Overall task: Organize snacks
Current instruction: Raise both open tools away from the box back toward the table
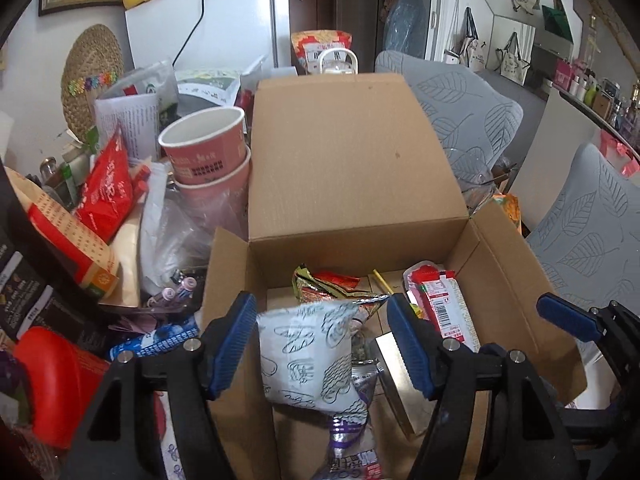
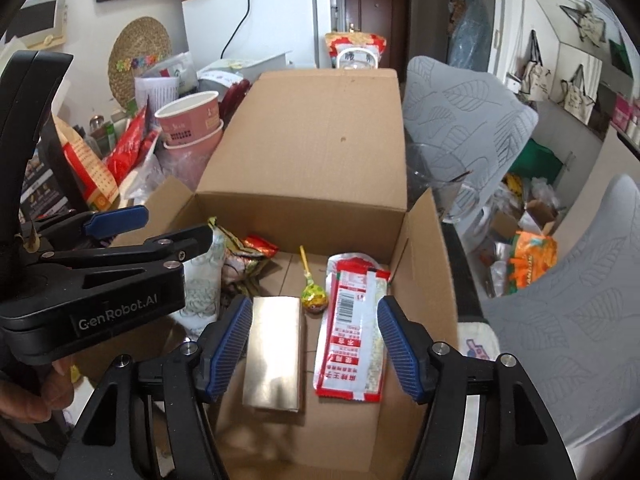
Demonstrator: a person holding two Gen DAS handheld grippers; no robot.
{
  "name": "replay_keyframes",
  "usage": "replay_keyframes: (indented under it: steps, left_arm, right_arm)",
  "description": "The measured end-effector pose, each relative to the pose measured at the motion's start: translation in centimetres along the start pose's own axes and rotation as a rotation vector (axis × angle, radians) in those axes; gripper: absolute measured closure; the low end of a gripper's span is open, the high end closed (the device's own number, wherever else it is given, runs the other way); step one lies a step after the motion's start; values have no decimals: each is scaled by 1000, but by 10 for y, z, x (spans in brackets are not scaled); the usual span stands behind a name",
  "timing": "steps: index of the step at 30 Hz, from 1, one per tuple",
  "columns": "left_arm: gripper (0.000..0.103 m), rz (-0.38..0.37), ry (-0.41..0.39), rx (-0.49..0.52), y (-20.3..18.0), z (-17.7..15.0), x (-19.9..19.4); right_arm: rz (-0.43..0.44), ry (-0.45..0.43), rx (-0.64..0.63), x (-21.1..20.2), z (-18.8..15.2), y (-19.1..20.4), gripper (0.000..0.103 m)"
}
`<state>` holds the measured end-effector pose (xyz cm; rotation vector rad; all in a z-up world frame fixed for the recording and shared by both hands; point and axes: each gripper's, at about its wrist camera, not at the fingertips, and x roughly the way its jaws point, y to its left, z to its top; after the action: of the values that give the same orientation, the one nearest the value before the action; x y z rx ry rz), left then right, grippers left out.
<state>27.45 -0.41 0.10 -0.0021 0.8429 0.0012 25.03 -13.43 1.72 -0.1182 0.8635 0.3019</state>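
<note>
Both hand-held grippers [image 1: 322,344] [image 2: 314,346] agape over box [image 2: 312,152]

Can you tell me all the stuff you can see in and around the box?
cardboard box: one, brown, open, in the middle
white packet: one, white with black drawings, left side of the box
silver packet: one, shiny silver, flat on the box floor
red and white packet: one, right side of the box floor
lollipop: one, yellow-green wrapper, between those two
crumpled wrappers: a few, green and red, back left of the box
paper cups: two stacked, pink, left of the box
fridge: one, white, behind
left tool: open, above the white packet
right tool: open, above the silver packet
</note>
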Motion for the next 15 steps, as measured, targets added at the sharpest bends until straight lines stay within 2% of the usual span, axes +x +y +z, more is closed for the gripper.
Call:
replay_keyframes:
  steps: [15]
  left_arm:
    - [35, -11, -150, 22, -8, 1, -103]
  right_arm:
    - [-7, -169, 5, -96, 1, 6, 37]
